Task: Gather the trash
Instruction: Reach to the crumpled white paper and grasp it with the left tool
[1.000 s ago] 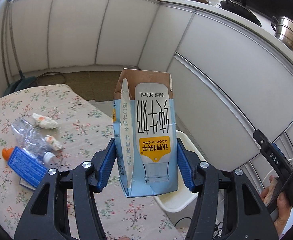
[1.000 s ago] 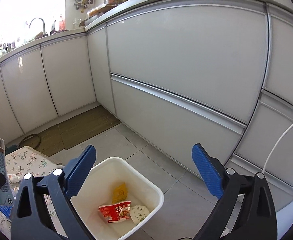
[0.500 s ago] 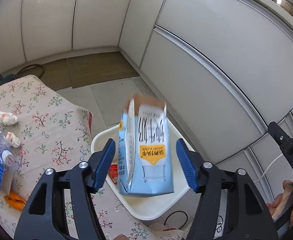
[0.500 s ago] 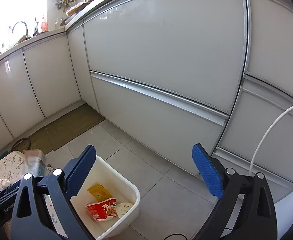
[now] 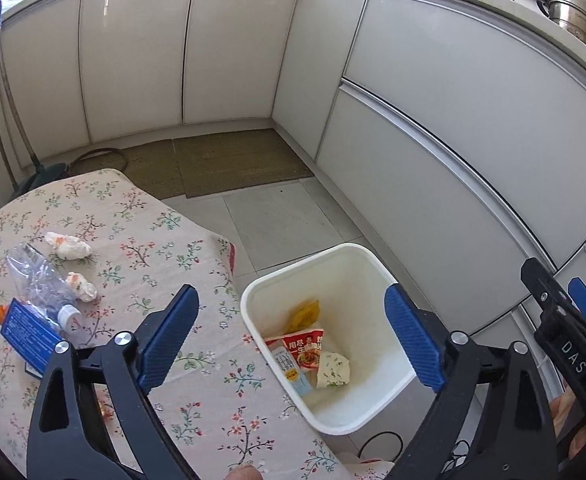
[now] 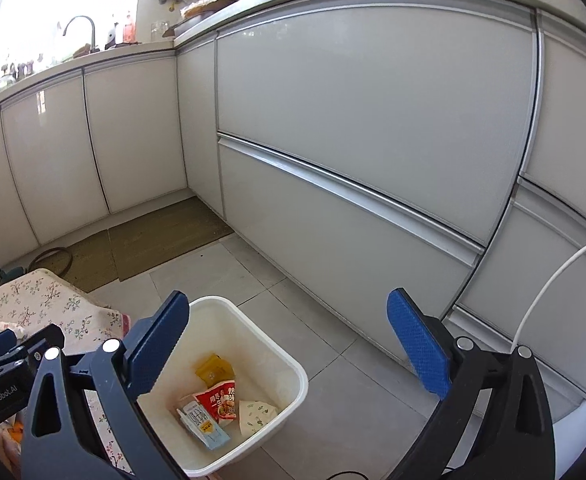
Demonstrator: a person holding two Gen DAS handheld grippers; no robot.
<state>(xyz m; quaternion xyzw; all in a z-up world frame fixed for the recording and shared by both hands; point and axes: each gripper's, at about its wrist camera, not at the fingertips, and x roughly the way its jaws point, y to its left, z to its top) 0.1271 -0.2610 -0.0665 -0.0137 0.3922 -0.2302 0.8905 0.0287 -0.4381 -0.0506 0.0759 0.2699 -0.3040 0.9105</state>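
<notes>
Left claw [image 5: 291,336] released, empty, above white bin [image 5: 335,258]; milk carton [image 6: 204,423] lies inside among wrappers. Right claw [image 6: 289,344] spread wide, empty.

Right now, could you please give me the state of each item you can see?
left gripper: open, holding nothing
right gripper: open, holding nothing
white bin: upright, uncovered, partly filled
milk carton: lying in the bin
plastic bottle: crushed, capped, lying on the table
tissue wads: crumpled, on the table
</notes>
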